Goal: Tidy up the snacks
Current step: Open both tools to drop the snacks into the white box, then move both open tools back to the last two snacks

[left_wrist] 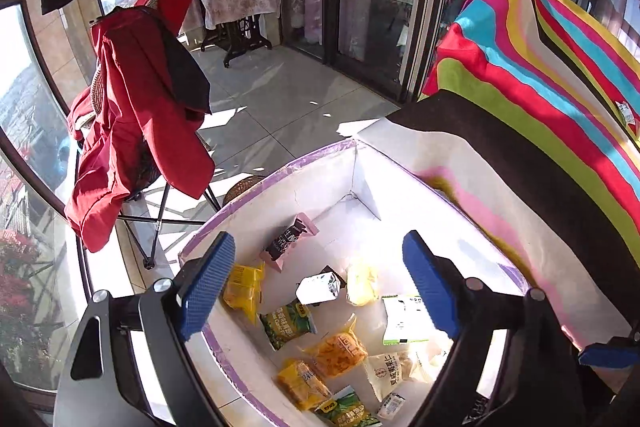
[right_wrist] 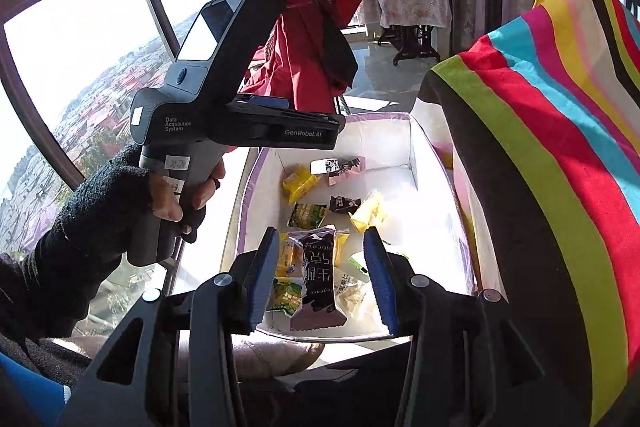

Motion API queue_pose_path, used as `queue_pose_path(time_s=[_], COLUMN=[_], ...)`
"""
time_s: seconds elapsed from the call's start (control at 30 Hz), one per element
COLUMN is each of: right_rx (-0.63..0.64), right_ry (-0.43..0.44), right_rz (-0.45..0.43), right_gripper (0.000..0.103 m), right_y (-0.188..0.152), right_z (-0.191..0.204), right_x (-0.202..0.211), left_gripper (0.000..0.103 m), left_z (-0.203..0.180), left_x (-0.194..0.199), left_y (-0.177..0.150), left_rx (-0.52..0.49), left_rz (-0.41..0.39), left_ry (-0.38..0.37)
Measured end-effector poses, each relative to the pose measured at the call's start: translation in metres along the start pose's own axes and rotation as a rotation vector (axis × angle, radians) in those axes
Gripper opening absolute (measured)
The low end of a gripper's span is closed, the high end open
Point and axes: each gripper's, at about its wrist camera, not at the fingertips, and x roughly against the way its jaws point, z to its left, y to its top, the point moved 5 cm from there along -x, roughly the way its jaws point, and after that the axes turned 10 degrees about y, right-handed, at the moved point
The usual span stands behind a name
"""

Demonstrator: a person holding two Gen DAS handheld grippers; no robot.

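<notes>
Both claws released: right claw (right_wrist: 326,279) frames a dark snack packet (right_wrist: 318,281) above the white box (left_wrist: 320,183); left claw (left_wrist: 320,281) empty; striped cloth (right_wrist: 552,131) crowds right, red jacket (left_wrist: 140,123) far left.

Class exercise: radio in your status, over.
Left gripper open, empty. Right gripper open, dark snack packet between pads. Both over snack box. Nothing blocking.

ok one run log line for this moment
left hand-held gripper: open over box | right hand-held gripper: open, dark packet between jaws | snacks in box
</notes>
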Motion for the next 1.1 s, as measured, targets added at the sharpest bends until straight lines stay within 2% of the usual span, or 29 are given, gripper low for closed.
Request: queue_pose_path(time_s=[0.1, 0.17, 0.3, 0.37, 0.57, 0.67, 0.73, 0.83, 1.0, 1.1], right_rx=[-0.076, -0.143, -0.273, -0.306, -0.375, -0.422, -0.482, -0.600, -0.761, -0.771], right_ry=[-0.011, -0.024, -0.070, -0.108, -0.246, -0.328, -0.390, -0.468, -0.638, -0.737], right_rz=[-0.081, -0.145, -0.246, -0.290, -0.415, -0.461, -0.487, -0.526, -0.552, -0.524], right_gripper=[0.063, 0.068, 0.072, 0.074, 0.085, 0.087, 0.087, 0.087, 0.087, 0.087], right_y=[0.002, 0.002, -0.005, -0.009, -0.028, -0.042, -0.054, -0.072, -0.096, -0.096], right_z=[-0.018, -0.036, -0.077, -0.092, -0.124, -0.142, -0.161, -0.196, -0.259, -0.300], right_x=[0.027, 0.050, 0.094, 0.115, 0.179, 0.206, 0.225, 0.251, 0.294, 0.312], left_gripper=[0.100, 0.101, 0.101, 0.101, 0.101, 0.101, 0.101, 0.101, 0.101, 0.101], left_z=[0.003, -0.005, -0.048, -0.084, -0.219, -0.283, -0.323, -0.376, -0.462, -0.487], left_x=[0.004, 0.009, 0.025, 0.033, 0.064, 0.077, 0.080, 0.077, 0.061, 0.054], left_y=[0.008, 0.016, 0.040, 0.048, 0.059, 0.069, 0.083, 0.106, 0.133, 0.139], left_rx=[0.054, 0.075, 0.072, 0.020, -0.245, -0.324, -0.336, -0.292, -0.275, -0.265], left_rz=[-0.005, -0.025, -0.060, -0.071, -0.107, -0.119, -0.113, -0.079, -0.027, -0.066], left_ry=[-0.011, -0.034, -0.166, -0.222, -0.379, -0.474, -0.520, -0.577, -0.617, -0.638])
